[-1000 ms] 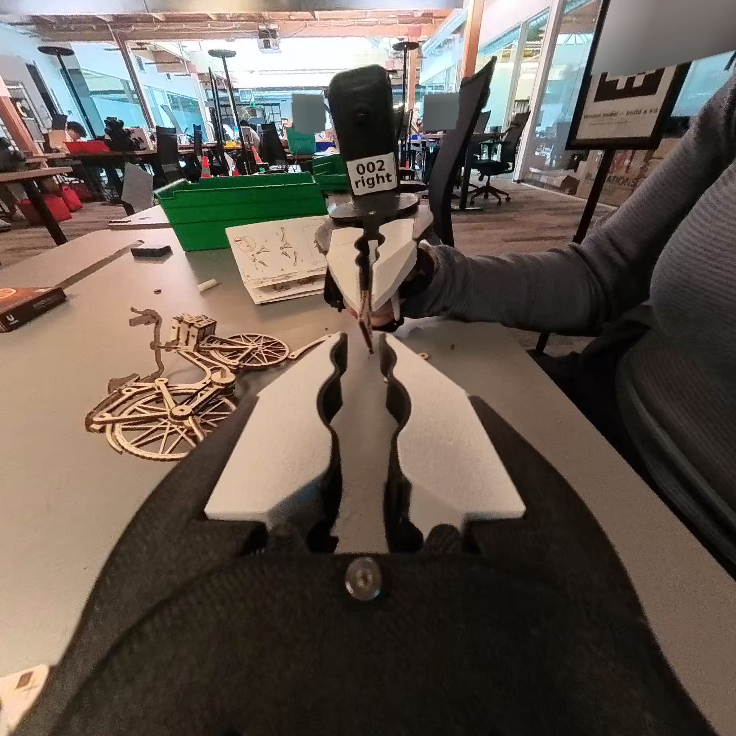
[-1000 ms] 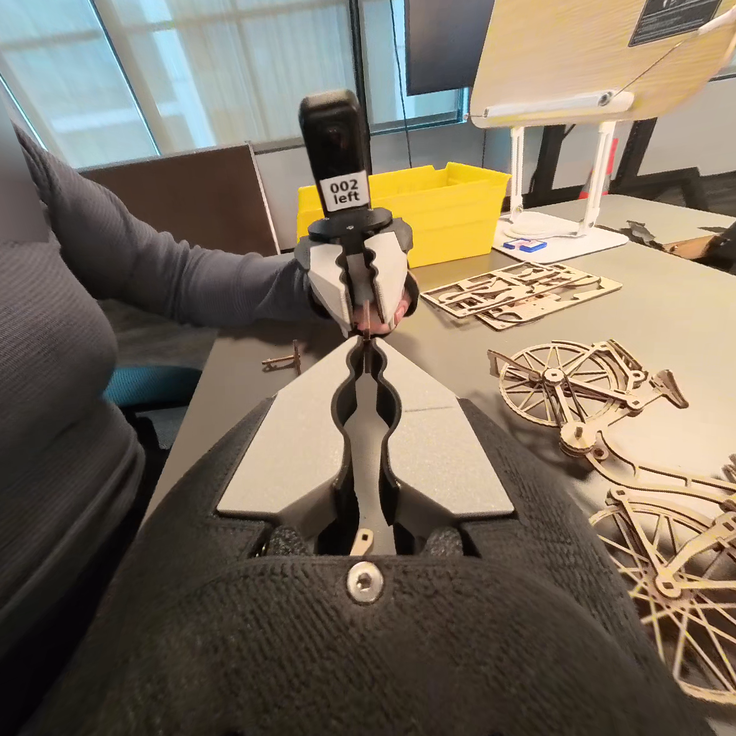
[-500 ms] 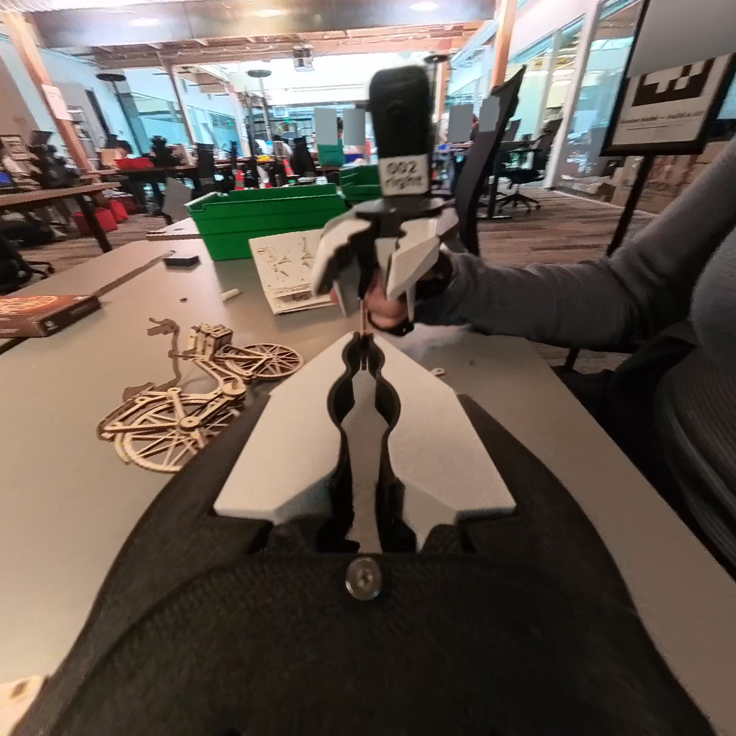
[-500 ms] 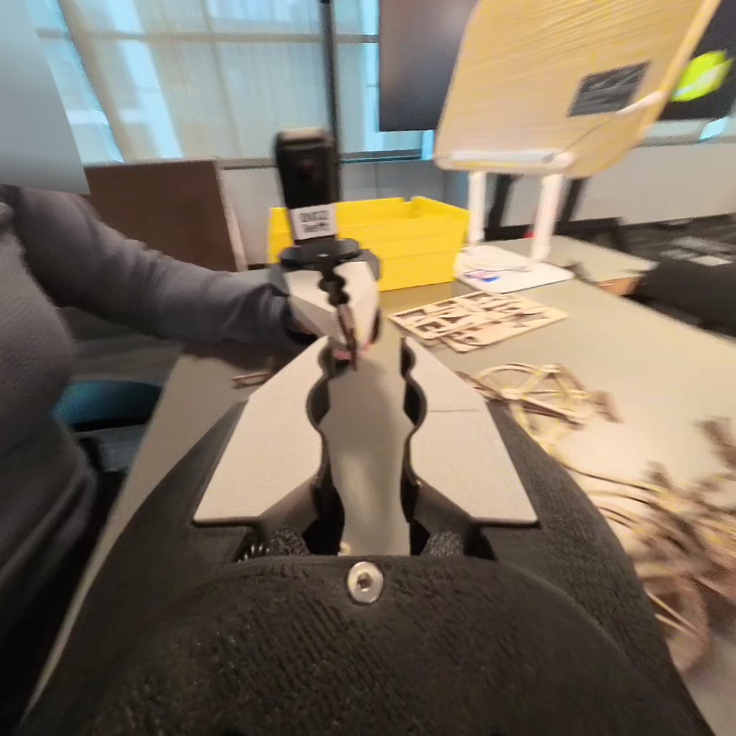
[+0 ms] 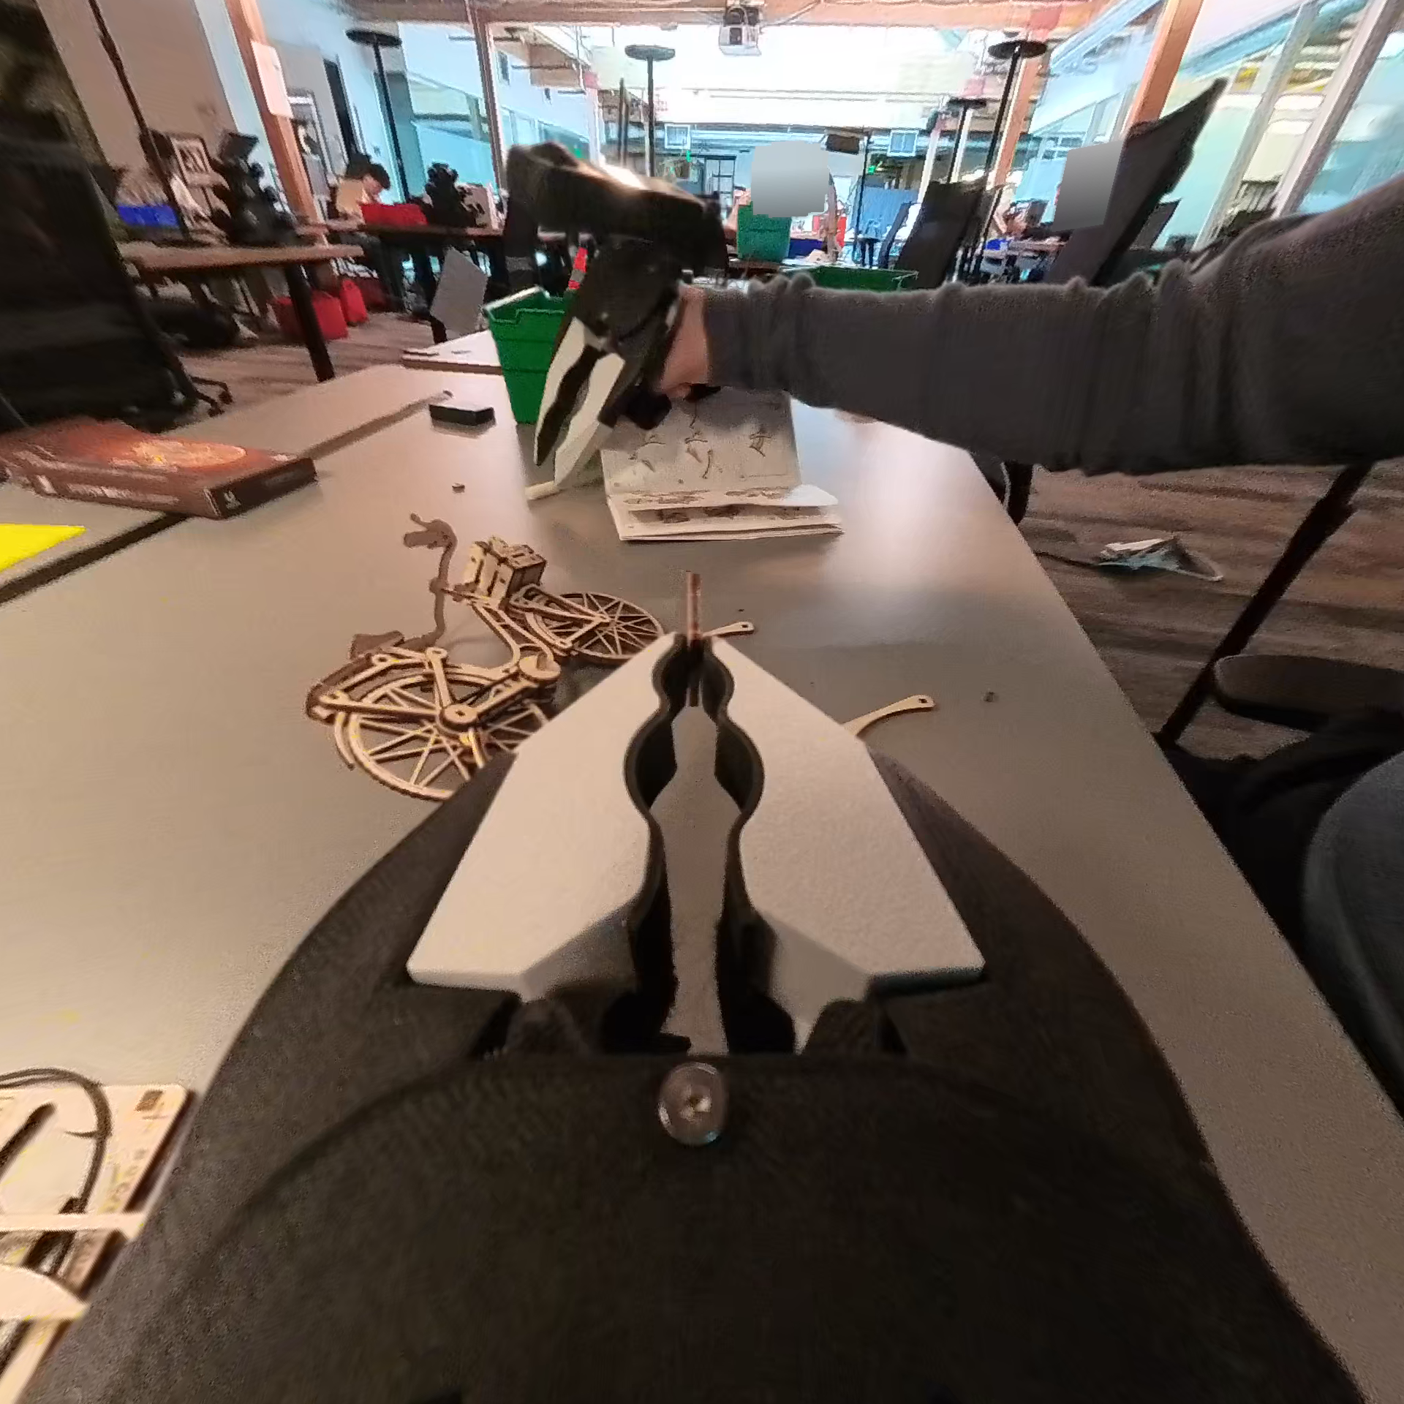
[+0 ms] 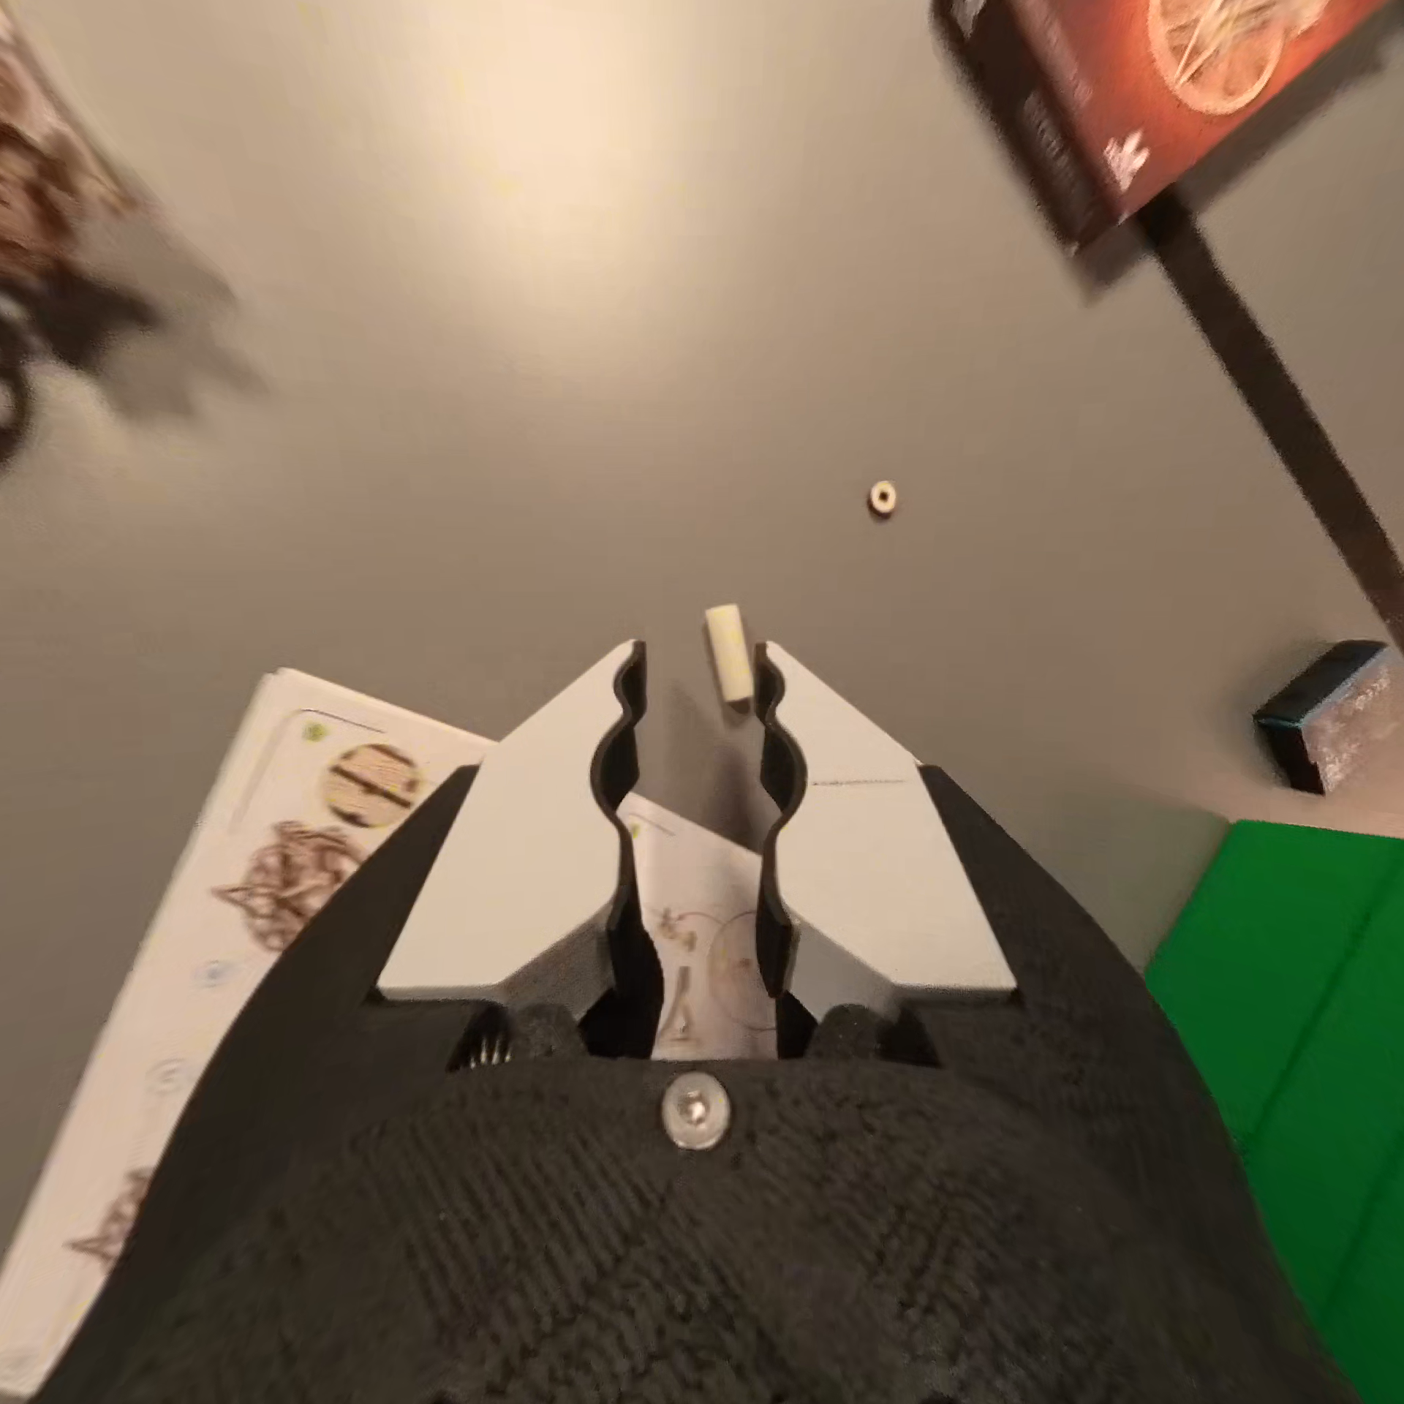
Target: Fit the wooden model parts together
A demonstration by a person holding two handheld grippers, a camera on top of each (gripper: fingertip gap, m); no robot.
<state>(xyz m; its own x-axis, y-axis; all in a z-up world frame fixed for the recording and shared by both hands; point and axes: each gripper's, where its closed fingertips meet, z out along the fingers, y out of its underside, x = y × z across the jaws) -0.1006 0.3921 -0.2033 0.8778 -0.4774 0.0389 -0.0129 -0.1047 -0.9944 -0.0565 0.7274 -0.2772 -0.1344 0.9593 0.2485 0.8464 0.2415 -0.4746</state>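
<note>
My left gripper (image 5: 691, 646) is shut on a thin wooden strip (image 5: 692, 604) that sticks up from its tips, held above the table. The wooden bicycle model (image 5: 471, 668) lies on its side just left of it. My right gripper (image 6: 703, 657) is open and empty and points down at the table. A small white stick (image 6: 729, 661) lies between its fingertips, close to the right one. In the left wrist view the right gripper (image 5: 570, 425) hangs over that stick (image 5: 543, 486), beside the instruction booklet (image 5: 706, 471).
A tiny wooden ring (image 6: 881, 498) lies beyond the stick. Two loose wooden parts (image 5: 889, 710) lie right of my left gripper. A green bin (image 6: 1329, 988), a black block (image 6: 1329, 737) and a dark red box (image 5: 152, 467) stand around. The booklet (image 6: 251, 874) lies under my right gripper. The gap from one gripper's tips to the other's is roughly 35 centimeters. To the black block (image 6: 1329, 737): right tips about 25 centimeters, left tips about 60 centimeters.
My left gripper shut on the wooden strip and my right gripper let it go. The right gripper then swung away to the far side and now hangs open over the white stick.
</note>
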